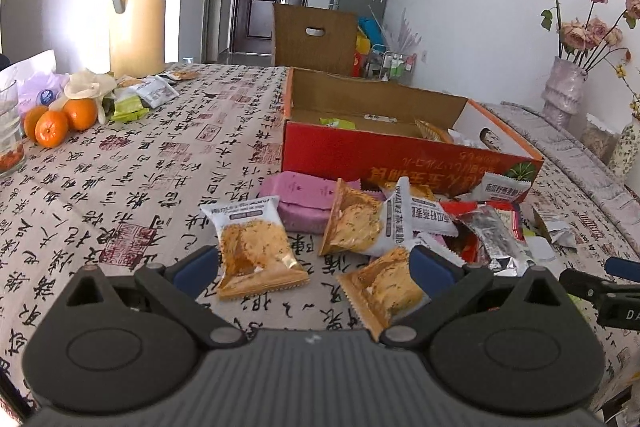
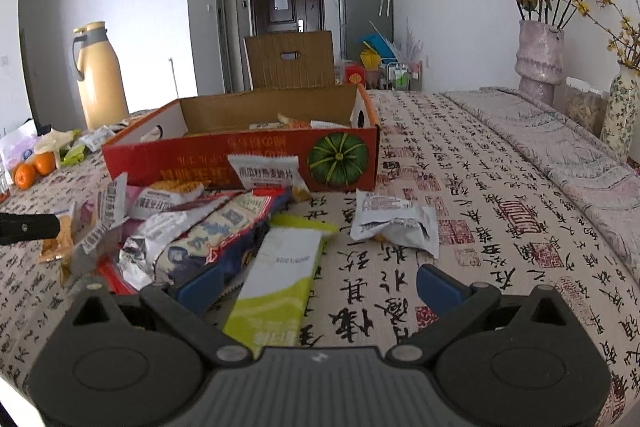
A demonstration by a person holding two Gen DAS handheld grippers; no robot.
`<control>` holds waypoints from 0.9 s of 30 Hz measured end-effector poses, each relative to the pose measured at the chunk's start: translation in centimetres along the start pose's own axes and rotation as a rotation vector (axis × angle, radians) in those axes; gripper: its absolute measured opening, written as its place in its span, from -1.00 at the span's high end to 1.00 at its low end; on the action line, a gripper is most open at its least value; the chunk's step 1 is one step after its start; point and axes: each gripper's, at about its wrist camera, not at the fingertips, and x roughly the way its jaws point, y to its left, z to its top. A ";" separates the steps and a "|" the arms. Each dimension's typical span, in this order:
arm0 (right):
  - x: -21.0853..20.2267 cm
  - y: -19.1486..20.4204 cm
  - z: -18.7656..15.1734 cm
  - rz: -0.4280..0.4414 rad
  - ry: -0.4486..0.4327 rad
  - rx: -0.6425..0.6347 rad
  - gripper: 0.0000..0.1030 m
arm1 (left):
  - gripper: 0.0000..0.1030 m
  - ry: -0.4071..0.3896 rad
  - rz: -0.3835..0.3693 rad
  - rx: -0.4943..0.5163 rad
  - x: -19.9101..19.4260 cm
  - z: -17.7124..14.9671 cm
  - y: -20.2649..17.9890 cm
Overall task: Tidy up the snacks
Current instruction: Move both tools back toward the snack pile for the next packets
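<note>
Between the spread right tool (image 2: 316, 285): green packet (image 2: 276, 291).

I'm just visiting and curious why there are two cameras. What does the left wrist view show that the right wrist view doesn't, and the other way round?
Only the left view shows the pink packet by the box and a drinking glass at the far left edge. Only the right view shows the long green and white packet between the open right gripper and a crumpled white wrapper. Both show the red box, the oranges, the yellow jug and the vase of roses. The left gripper is open too.
</note>
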 end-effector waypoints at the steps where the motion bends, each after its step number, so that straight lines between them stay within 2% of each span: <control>1: 0.0 0.1 0.0 -0.002 0.001 -0.001 -1.00 | -1.00 -0.001 -0.002 0.001 0.0 0.0 0.0; 6: 0.9 0.4 0.2 -0.023 0.017 0.001 -0.89 | -1.00 0.001 -0.006 0.002 0.1 -0.2 0.0; 10: 1.7 1.0 0.4 -0.015 0.033 -0.010 -0.67 | -1.00 0.005 -0.005 -0.004 0.2 -0.2 0.0; 14: 2.9 1.6 0.3 -0.017 0.058 -0.015 -0.33 | -1.00 0.009 -0.005 -0.005 0.2 -0.3 -0.1; 16: 3.4 1.6 0.1 -0.018 0.064 -0.008 -0.26 | -1.00 0.012 -0.005 -0.007 0.3 -0.3 -0.1; 17: 3.6 1.6 0.0 -0.027 0.065 -0.009 -0.13 | -1.00 0.014 -0.005 -0.008 0.4 -0.3 -0.1; 21: 3.6 1.6 -0.4 -0.031 0.048 -0.023 0.09 | -1.00 0.019 -0.008 -0.009 0.5 -0.4 -0.1; 23: 3.4 1.7 -0.6 -0.022 0.041 -0.041 0.27 | -1.00 0.021 -0.010 -0.009 0.6 -0.4 -0.2; 27: 3.0 1.9 -0.7 -0.023 0.027 -0.051 0.32 | -1.00 0.025 -0.009 -0.010 0.7 -0.5 -0.2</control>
